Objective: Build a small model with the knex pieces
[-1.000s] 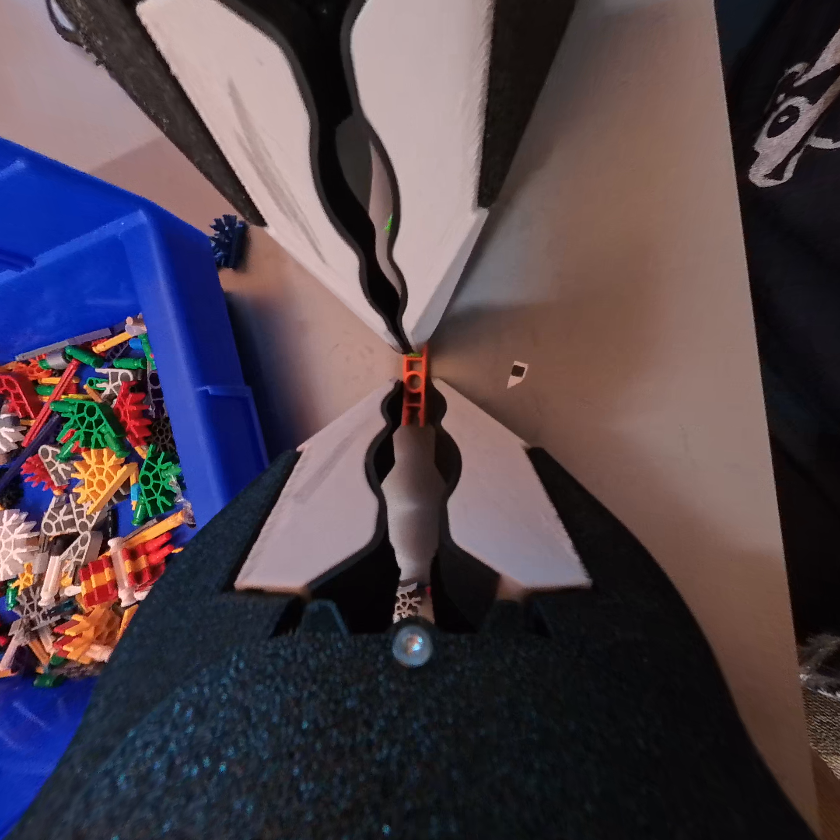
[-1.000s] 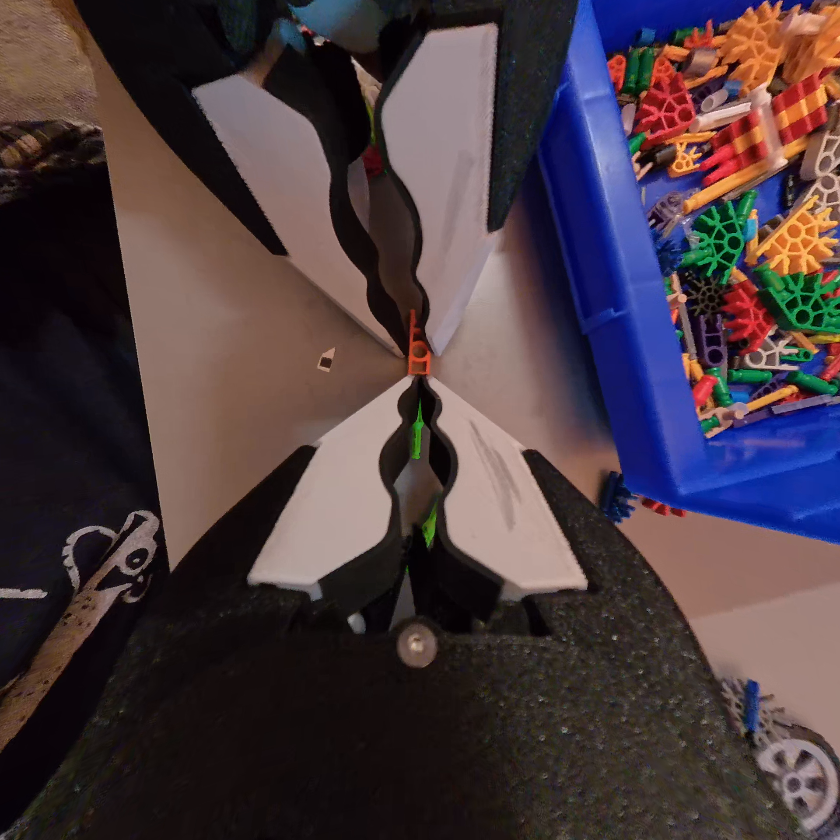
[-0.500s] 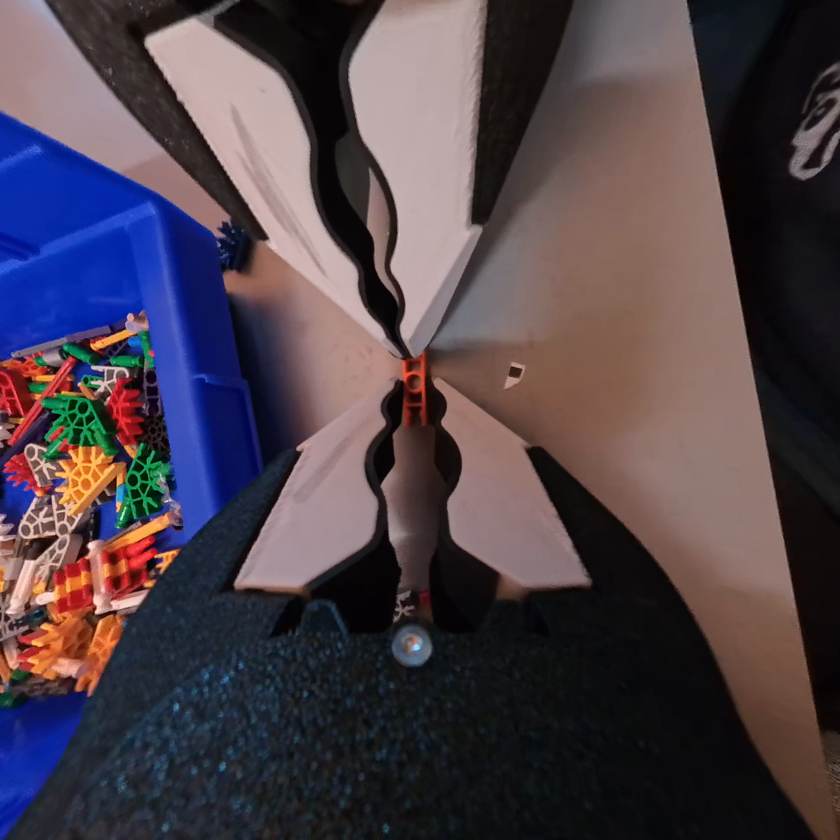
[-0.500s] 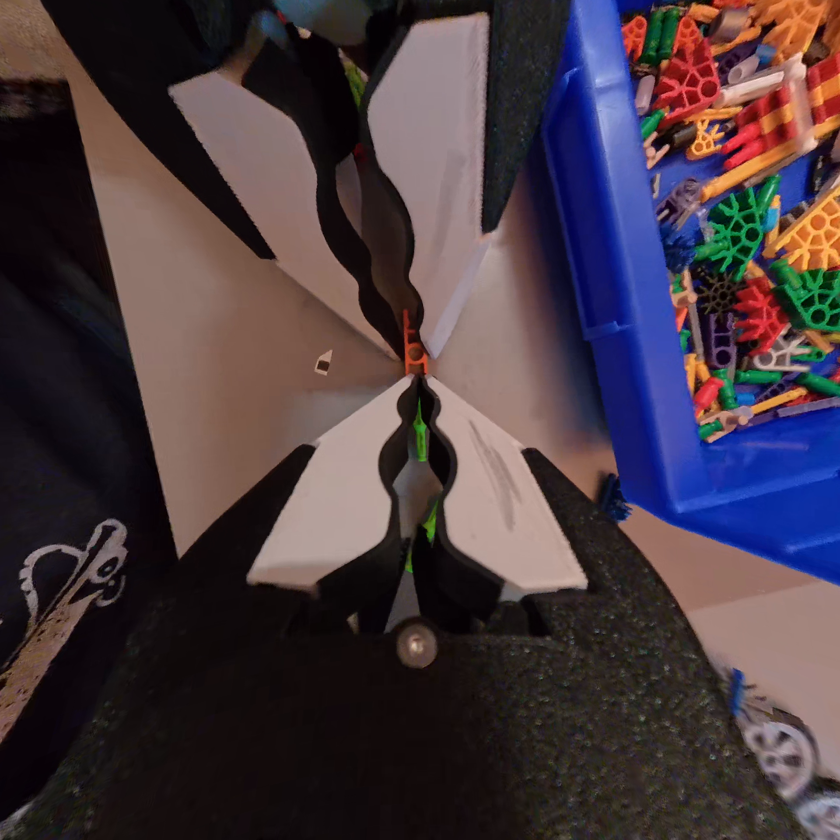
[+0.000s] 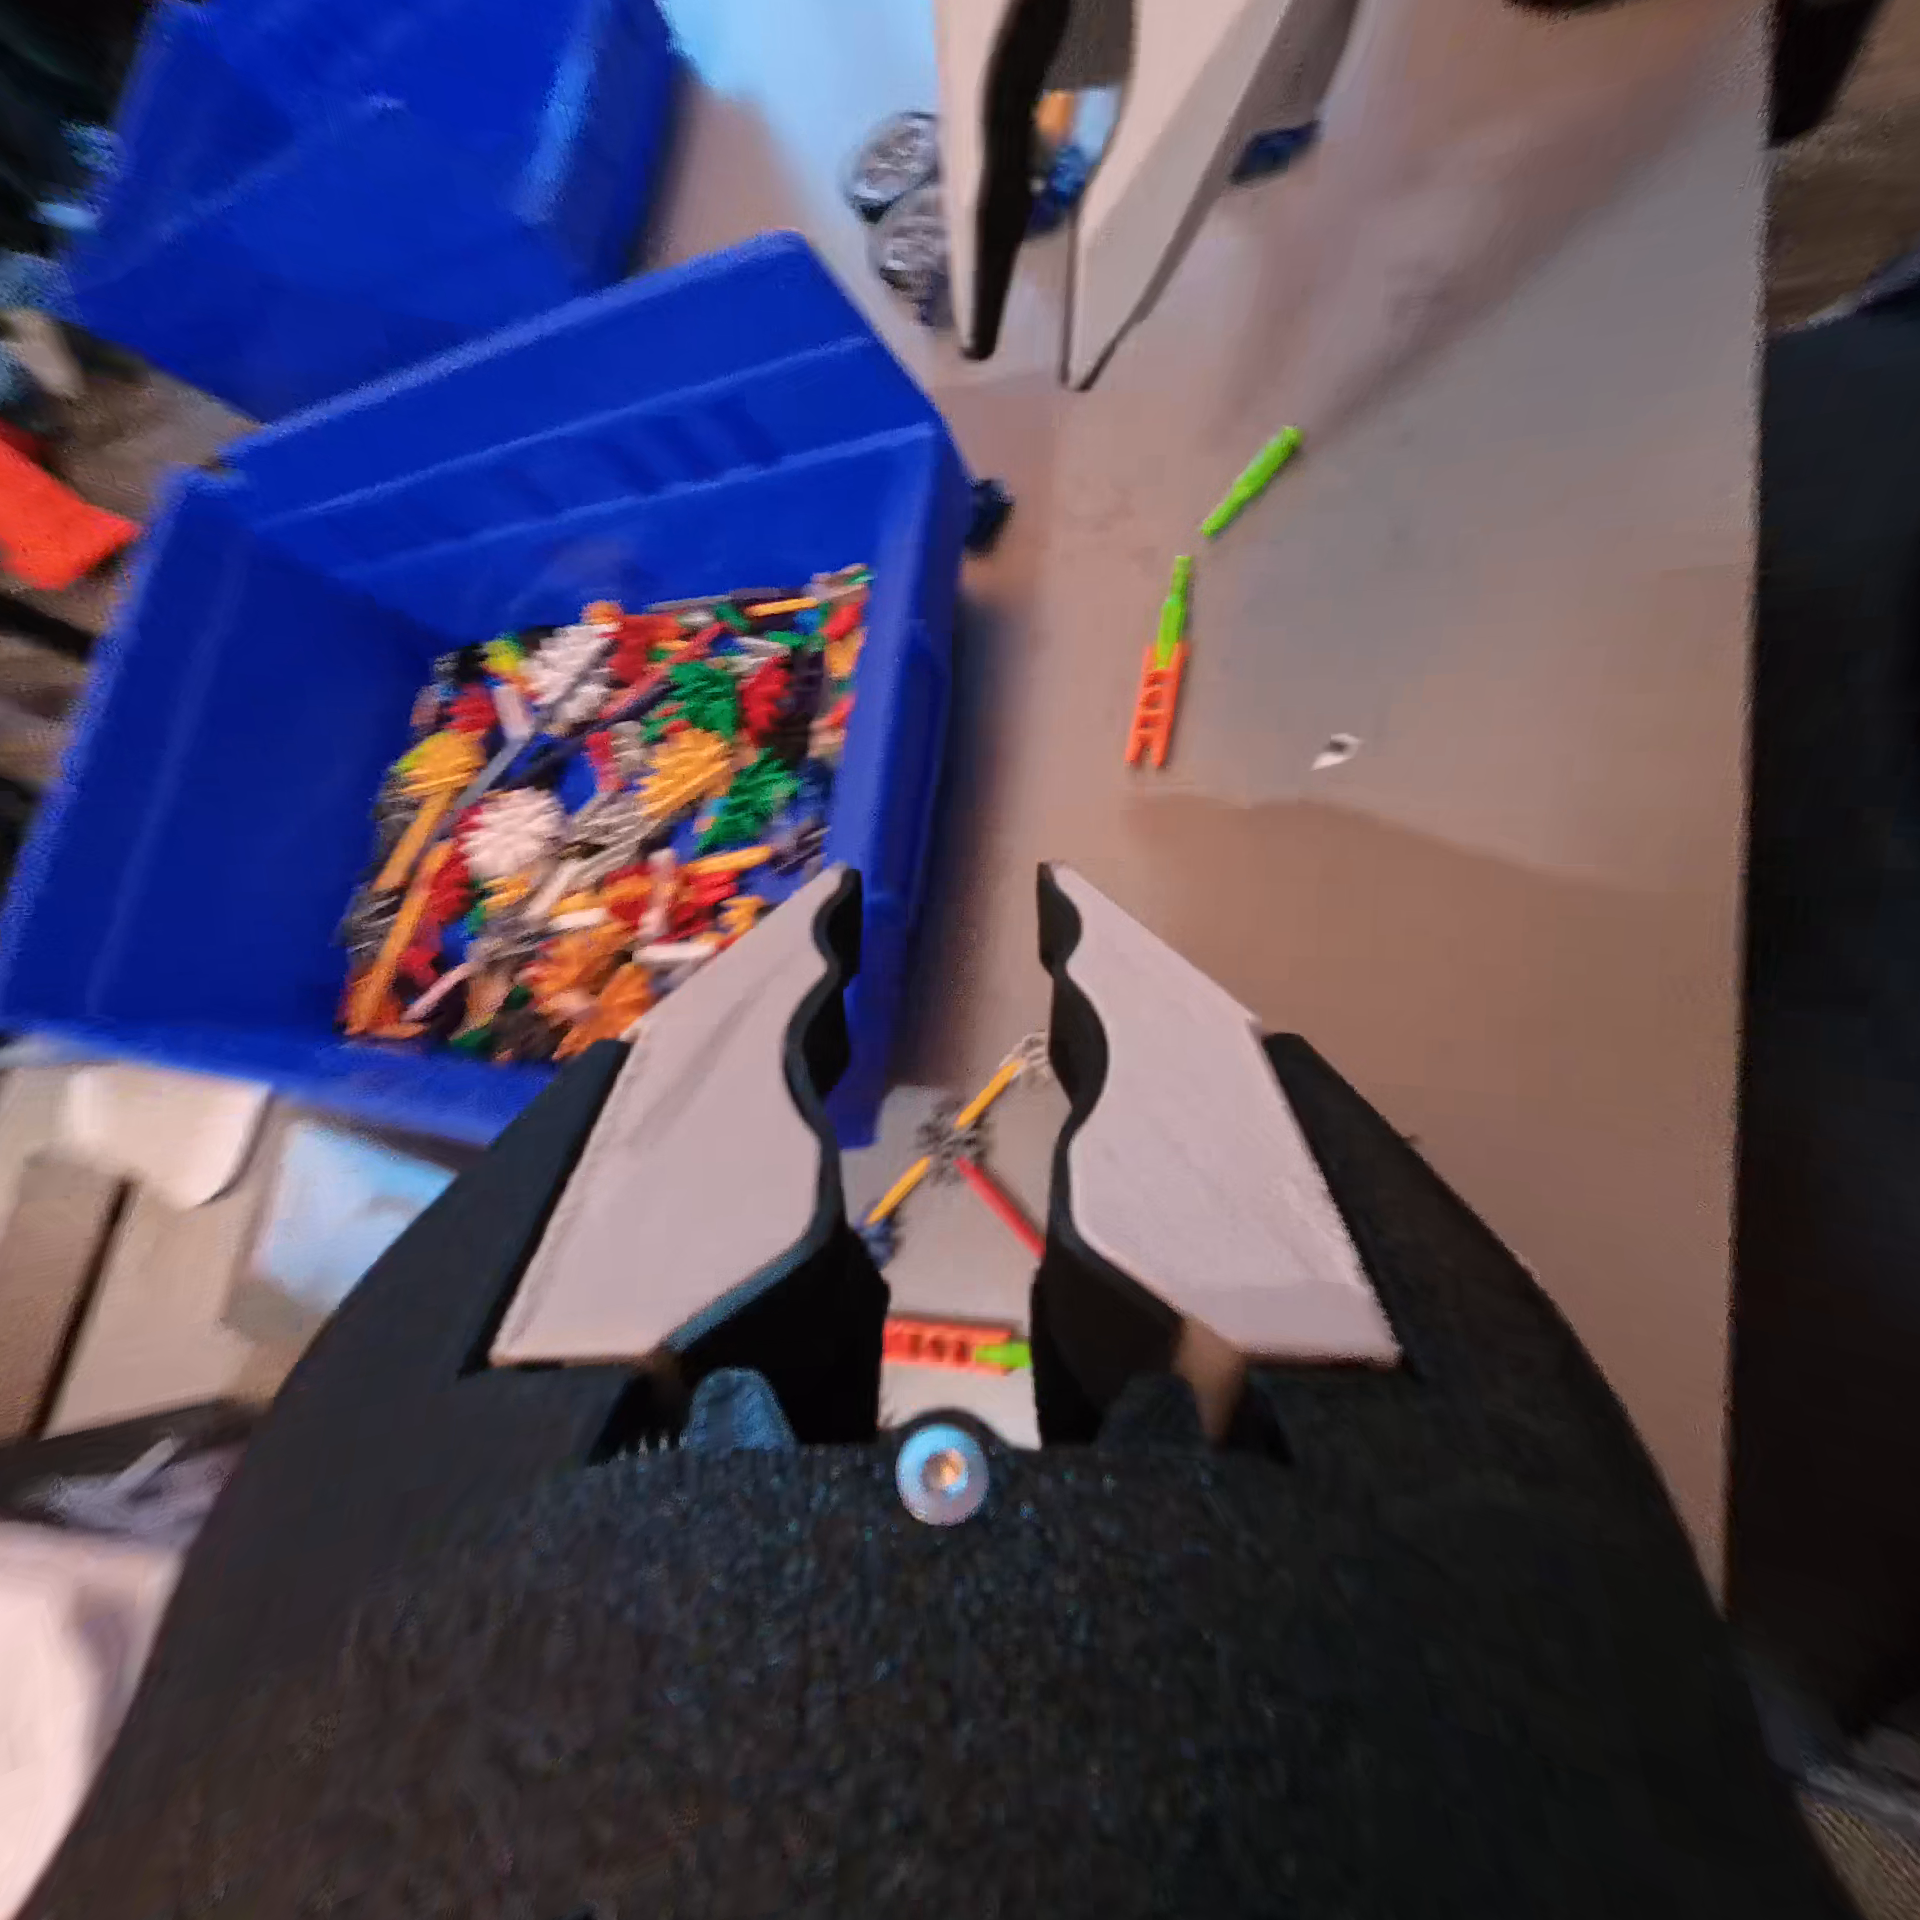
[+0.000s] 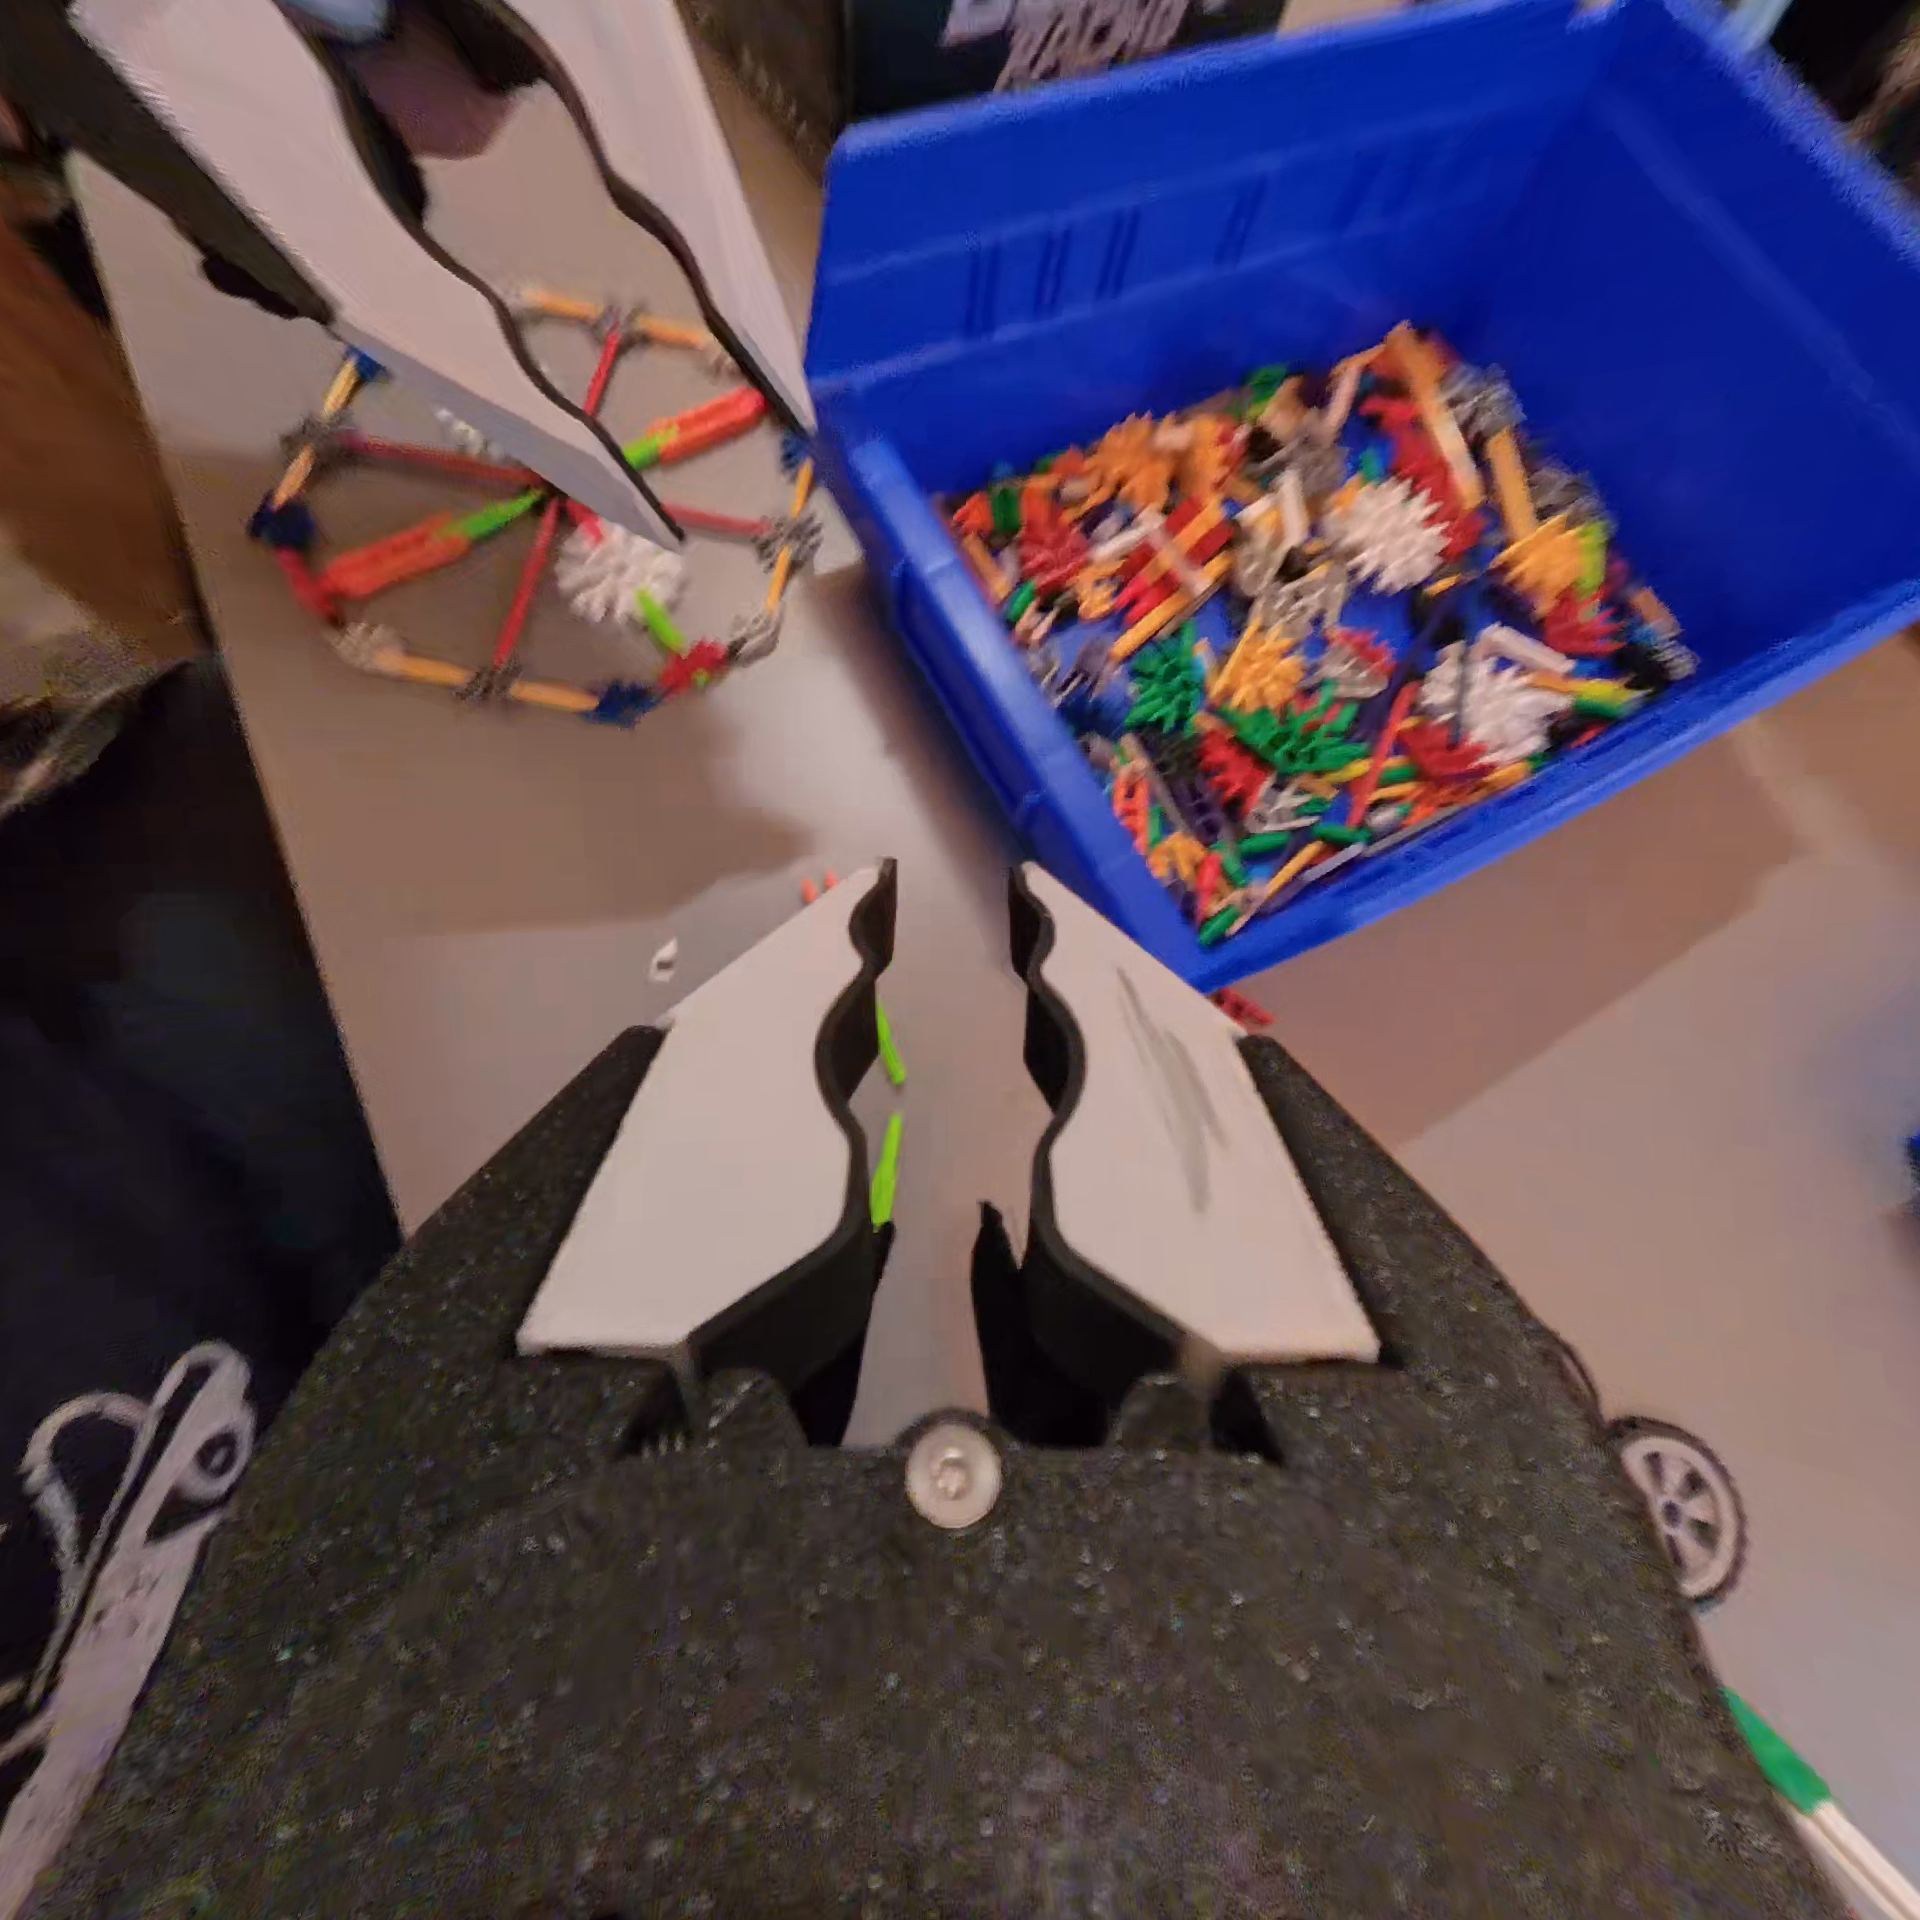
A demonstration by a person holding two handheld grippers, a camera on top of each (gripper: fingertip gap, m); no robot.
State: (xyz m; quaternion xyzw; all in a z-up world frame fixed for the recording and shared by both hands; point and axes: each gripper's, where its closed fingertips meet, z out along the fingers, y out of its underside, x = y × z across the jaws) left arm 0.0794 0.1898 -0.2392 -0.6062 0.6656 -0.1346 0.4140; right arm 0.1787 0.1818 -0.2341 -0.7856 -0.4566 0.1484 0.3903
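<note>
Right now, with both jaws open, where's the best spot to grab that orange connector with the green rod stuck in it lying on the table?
Probably the orange connector, across its two long sides, coming straight down. It lies flat on the table, apart from the blue bin, and is wider and ribbed, while the green rod is thin and round, so likelier to slip.

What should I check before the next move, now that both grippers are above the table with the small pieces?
1. Left gripper empty, fingers apart: ok.
2. Right gripper empty, fingers apart: ok.
3. Orange connector lying flat on the table, clear of both grippers: ok.
4. Green rod seated in the connector's end: cannot tell; they meet, but blur hides the joint.
5. Second green rod apart from the connector, not under a finger: ok.
6. Blue bin upright, pieces inside: ok.
</note>
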